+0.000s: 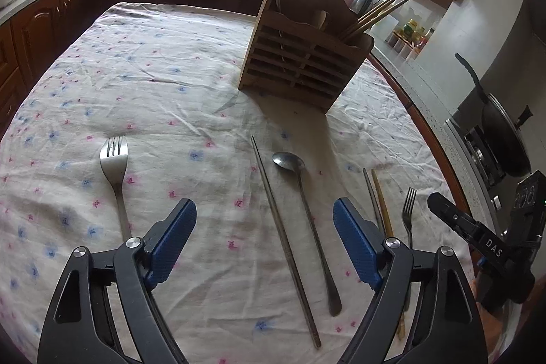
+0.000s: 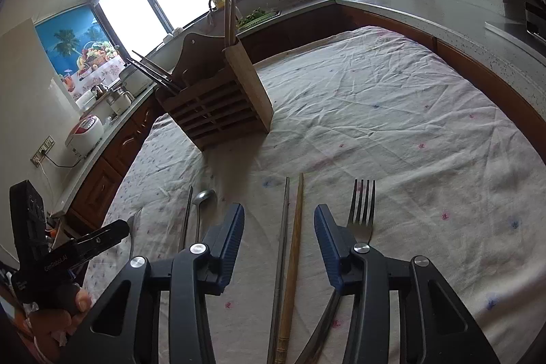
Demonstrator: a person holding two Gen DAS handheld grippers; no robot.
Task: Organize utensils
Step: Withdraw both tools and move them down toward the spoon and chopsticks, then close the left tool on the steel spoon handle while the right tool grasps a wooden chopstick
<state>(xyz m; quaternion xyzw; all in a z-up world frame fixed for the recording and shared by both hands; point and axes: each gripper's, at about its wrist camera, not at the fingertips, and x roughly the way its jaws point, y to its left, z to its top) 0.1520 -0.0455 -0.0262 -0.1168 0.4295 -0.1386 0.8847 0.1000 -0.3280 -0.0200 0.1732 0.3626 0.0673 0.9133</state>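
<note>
Left gripper (image 1: 264, 241) wide open over spoon (image 1: 300, 190) — right gripper (image 2: 279, 239) half-open, empty, astride 2 chopsticks (image 2: 290, 261).

Left gripper (image 1: 264, 239) — black angular link arms, round silver pivot screws, ribbed blue pads (image 1: 172, 243). Right gripper (image 2: 279, 248) — matching build; white lettering on its black body, at 3 o'clock in the left wrist view.
</note>
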